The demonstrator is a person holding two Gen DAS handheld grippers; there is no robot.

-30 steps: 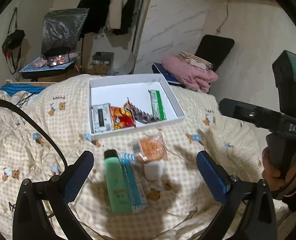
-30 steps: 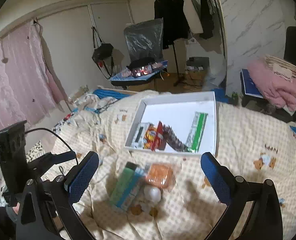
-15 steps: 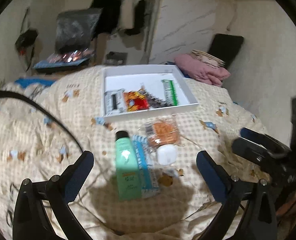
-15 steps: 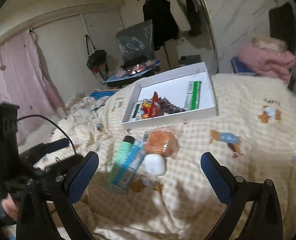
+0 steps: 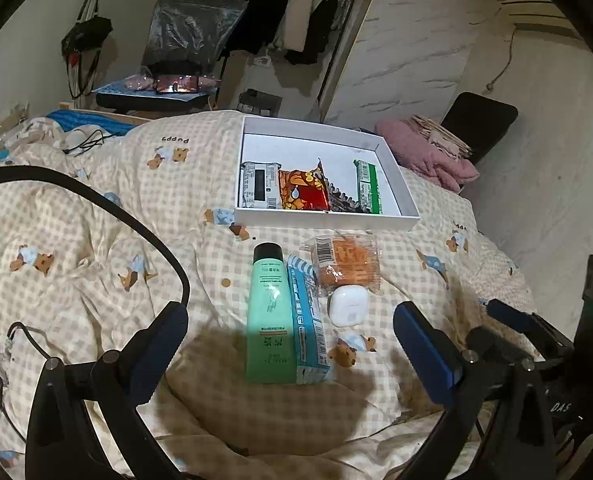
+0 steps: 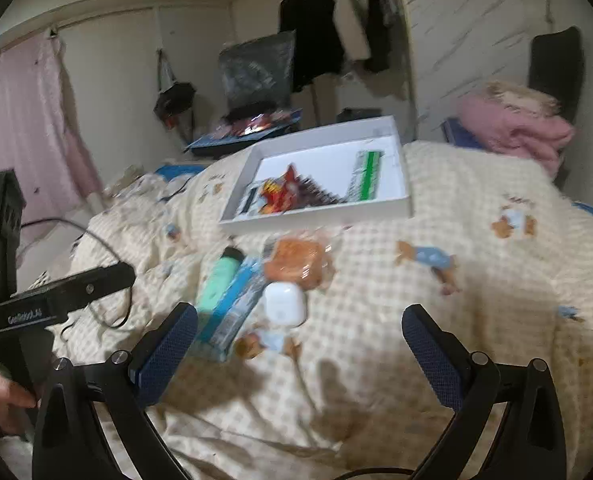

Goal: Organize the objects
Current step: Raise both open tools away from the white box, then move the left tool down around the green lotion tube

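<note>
On the bear-print quilt lie a green tube [image 5: 267,312] [image 6: 219,278], a blue-white pack [image 5: 306,320] [image 6: 235,306], an orange snack bag [image 5: 346,262] [image 6: 298,260] and a small white case [image 5: 348,305] [image 6: 283,303]. Behind them stands a white box [image 5: 324,222] [image 6: 316,210] holding several snack packets. My left gripper [image 5: 290,354] hangs open just in front of the tube and pack. My right gripper [image 6: 299,344] is open too, above the quilt near the white case. Nothing is between either pair of fingers.
The right gripper's body [image 5: 536,344] shows at the left view's right edge; the left one [image 6: 52,300], held by a hand, sits at the right view's left. A black cable [image 5: 96,208] crosses the quilt. A pink blanket [image 5: 428,156] lies on a chair beyond the bed.
Both grippers have come lower and closer to the loose items on the quilt, still open. The right one has swung rightward and is blurred by motion. No object has shifted.
</note>
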